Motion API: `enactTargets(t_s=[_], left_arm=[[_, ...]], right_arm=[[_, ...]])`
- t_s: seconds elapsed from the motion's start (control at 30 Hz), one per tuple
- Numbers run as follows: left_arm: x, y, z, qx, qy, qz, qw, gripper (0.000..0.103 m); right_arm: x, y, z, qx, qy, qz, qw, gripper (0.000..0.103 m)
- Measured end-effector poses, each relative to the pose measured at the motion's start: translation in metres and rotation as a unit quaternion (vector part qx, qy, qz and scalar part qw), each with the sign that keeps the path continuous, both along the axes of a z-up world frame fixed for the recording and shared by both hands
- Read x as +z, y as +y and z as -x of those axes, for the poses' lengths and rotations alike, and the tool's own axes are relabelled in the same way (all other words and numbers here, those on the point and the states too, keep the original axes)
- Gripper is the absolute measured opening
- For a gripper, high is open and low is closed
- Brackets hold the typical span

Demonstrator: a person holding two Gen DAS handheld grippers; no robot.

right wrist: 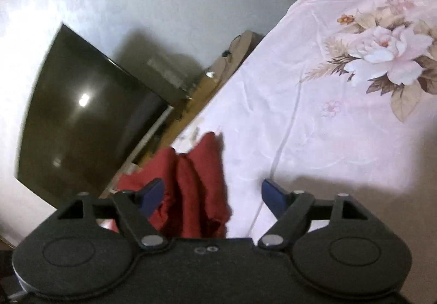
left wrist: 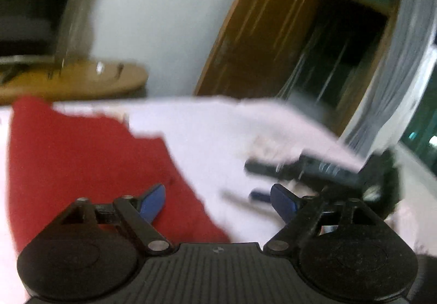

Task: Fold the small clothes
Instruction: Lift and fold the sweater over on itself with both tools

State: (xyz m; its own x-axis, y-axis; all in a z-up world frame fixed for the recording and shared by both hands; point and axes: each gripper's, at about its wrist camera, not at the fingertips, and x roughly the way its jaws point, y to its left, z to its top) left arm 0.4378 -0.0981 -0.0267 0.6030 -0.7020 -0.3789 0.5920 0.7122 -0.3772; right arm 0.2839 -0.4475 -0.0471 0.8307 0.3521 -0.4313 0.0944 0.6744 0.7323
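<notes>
A red garment [left wrist: 90,162] lies spread on the pale floral bed sheet [left wrist: 207,140] at the left of the left wrist view. My left gripper [left wrist: 218,198] is open above the sheet, its left blue fingertip [left wrist: 153,201] over the garment's right edge. The right gripper [left wrist: 275,179] shows blurred at the right of that view. In the right wrist view the red garment [right wrist: 199,183] is bunched in folds between and below the fingers of my right gripper [right wrist: 213,196], which is open; the cloth is not pinched.
The bed sheet [right wrist: 314,112] with a flower print fills the right. A dark TV [right wrist: 87,115] stands by the white wall on a wooden stand [left wrist: 71,82]. A brown door [left wrist: 259,39] and grey curtain [left wrist: 396,80] are behind.
</notes>
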Motion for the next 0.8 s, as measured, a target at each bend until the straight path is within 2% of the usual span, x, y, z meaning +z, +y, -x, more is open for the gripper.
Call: enactTargets(t_s=[0.03,0.1,0.17,0.27,0.5,0.6,0.63,0.7,0.73,0.77,0.8], left_arm=[[0.003,0.015,-0.002,0.016,-0.005,0.014,0.9998,0.083],[0.003,0.047,-0.016,0.074,0.002,0.018,0.9971,0.083],[-0.006,0.085,-0.038,0.152,0.034,0.016,0.9876,0.083],[-0.025,0.12,-0.058,0.214,0.094,0.034,0.9717,0.083],[-0.06,0.125,-0.064,0.261,0.151,0.019,0.9533,0.083],[-0.069,0.122,-0.074,0.268,0.172,0.041,0.9471,0.083],[-0.069,0.125,-0.075,0.27,0.174,0.044,0.9461,0.084],[-0.076,0.124,-0.071,0.271,0.175,0.041,0.9457,0.084],[-0.078,0.122,-0.074,0.269,0.179,0.038,0.9456,0.084],[-0.076,0.12,-0.07,0.268,0.18,0.036,0.9457,0.084],[-0.074,0.117,-0.071,0.268,0.177,0.029,0.9467,0.083]], right_arm=[[0.002,0.0,0.003,0.009,-0.007,-0.008,1.0,0.073],[0.007,0.007,0.006,0.039,-0.02,-0.019,0.999,0.072],[0.012,0.024,-0.001,0.082,-0.026,-0.03,0.996,0.072],[0.01,0.046,-0.021,0.123,-0.013,-0.043,0.991,0.072],[-0.024,0.07,-0.081,0.162,0.039,-0.075,0.983,0.068],[-0.029,0.078,-0.1,0.182,0.043,-0.082,0.979,0.066],[-0.03,0.081,-0.106,0.185,0.044,-0.074,0.979,0.063],[-0.027,0.087,-0.118,0.189,0.052,-0.047,0.98,0.049],[-0.024,0.091,-0.12,0.191,0.053,-0.032,0.98,0.034],[-0.021,0.095,-0.124,0.196,0.055,-0.01,0.979,0.013],[-0.017,0.098,-0.124,0.203,0.052,0.009,0.978,0.012]])
